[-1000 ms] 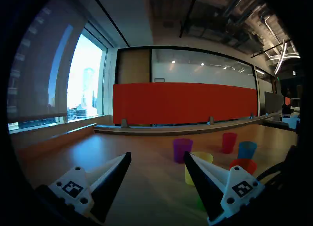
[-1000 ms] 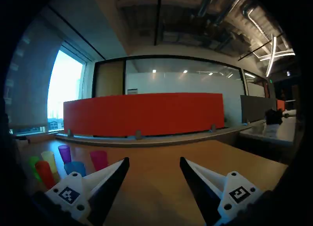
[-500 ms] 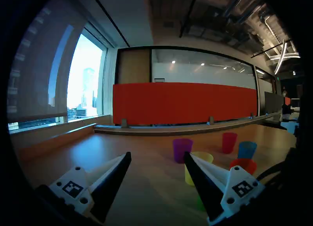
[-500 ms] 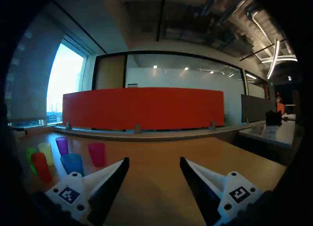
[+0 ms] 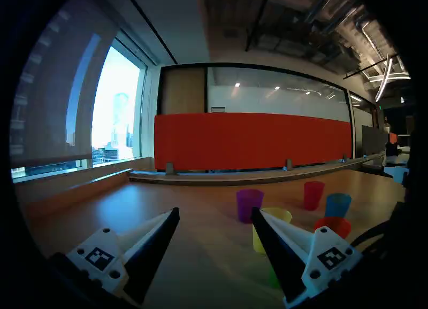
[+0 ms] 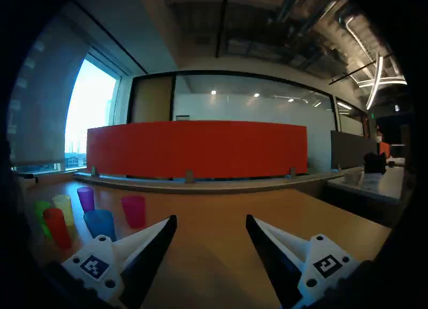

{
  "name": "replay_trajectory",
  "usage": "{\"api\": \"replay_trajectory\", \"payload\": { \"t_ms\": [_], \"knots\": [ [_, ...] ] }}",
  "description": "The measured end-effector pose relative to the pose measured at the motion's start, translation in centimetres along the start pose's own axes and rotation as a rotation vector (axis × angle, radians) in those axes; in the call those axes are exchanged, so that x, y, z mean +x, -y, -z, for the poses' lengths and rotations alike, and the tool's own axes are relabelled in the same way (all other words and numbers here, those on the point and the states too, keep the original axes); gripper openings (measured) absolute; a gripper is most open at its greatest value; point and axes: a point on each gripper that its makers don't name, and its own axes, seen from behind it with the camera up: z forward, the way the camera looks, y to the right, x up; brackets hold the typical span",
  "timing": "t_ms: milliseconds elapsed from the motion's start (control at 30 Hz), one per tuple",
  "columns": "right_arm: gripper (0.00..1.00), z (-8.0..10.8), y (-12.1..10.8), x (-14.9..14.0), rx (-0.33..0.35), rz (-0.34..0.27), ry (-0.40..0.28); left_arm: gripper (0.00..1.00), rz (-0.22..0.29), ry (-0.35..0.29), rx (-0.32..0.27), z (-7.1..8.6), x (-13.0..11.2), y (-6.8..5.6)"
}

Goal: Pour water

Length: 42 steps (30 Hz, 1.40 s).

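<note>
1. Wooden table (image 5: pixel 208 271) lies under both tools, light brown and smooth.
2. At the lower middle of the left gripper view, the left gripper (image 5: pixel 214 211) has its two fingers spread wide. Nothing is between them, and they touch no cup.
3. To the right of the centre in this view, the purple cup (image 5: pixel 249 204) stands on the table, just above the tip of the right-hand finger.
4. The yellow cup (image 5: pixel 279 215) is just beside the purple one and nearer to the camera. The same finger hides a part of it.
5. Farther right stand the pink cup (image 5: pixel 313 194) and the blue cup (image 5: pixel 337 204), near each other. The red cup (image 5: pixel 333 225) is lower in the frame, in front of the blue one.
6. At the lower middle of the right gripper view, the right gripper (image 6: pixel 210 219) is also wide open and holds nothing.
7. The cups are grouped at the lower left of this view, well apart from the fingertips. The green cup (image 6: pixel 40 210) is the one farthest left, next to the yellow cup.
8. All cups stand upright. I cannot tell if any of them contains water.
9. Behind the table runs a long red partition (image 6: pixel 198 148), and a bright window (image 5: pixel 115 111) is at the left of the frame.
</note>
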Motion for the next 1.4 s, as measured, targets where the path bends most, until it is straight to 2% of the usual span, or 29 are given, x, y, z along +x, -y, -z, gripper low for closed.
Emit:
{"api": "replay_trajectory", "payload": {
  "t_ms": [1400],
  "knots": [
    [1.0, -0.07, 0.3, -0.09, 0.009, -0.002, 0.003, 1.0, 0.0, 0.0, 0.0, -0.07, -0.01, -0.05]
  ]
}}
